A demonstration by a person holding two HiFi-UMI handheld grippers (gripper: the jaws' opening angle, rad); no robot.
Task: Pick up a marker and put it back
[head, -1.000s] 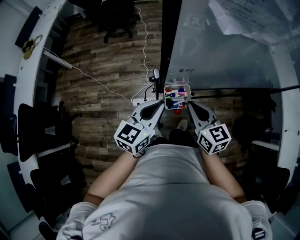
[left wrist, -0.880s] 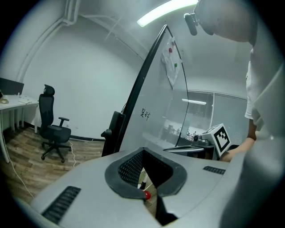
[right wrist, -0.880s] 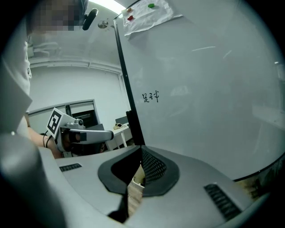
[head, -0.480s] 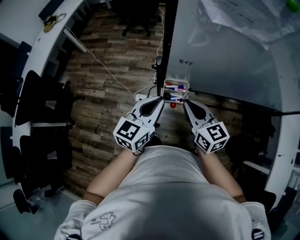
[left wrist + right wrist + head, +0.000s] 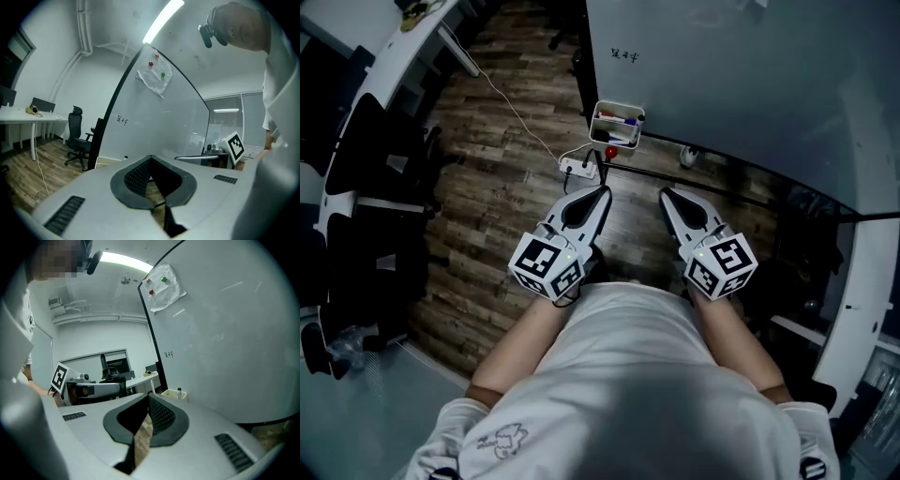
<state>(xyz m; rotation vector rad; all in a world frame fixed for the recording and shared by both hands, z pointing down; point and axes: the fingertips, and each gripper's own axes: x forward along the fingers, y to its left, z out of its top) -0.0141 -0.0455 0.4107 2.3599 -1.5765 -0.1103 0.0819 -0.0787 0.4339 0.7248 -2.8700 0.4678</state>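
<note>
Looking down from the head view, the coloured markers (image 5: 617, 122) all sit in the small white plastic tray (image 5: 620, 104) hanging at the bottom edge of the big whiteboard (image 5: 750, 84). Neither gripper is anywhere near it. The left gripper (image 5: 599, 192) and the right gripper (image 5: 667, 194) are both held low in front of the person's body, well apart from the tray, over the wood plank floor (image 5: 506, 178). Each gripper's own view shows the jaws clenched together at the tips with nothing between them, just floor peeking through the gap lower down. So no marker is in hand. My guess is that either the pick-up hasn't started or the marker is already back, and honestly I can't tell which. If it's the start, everything is left: reach in, grab one, lift it, return it.
</note>
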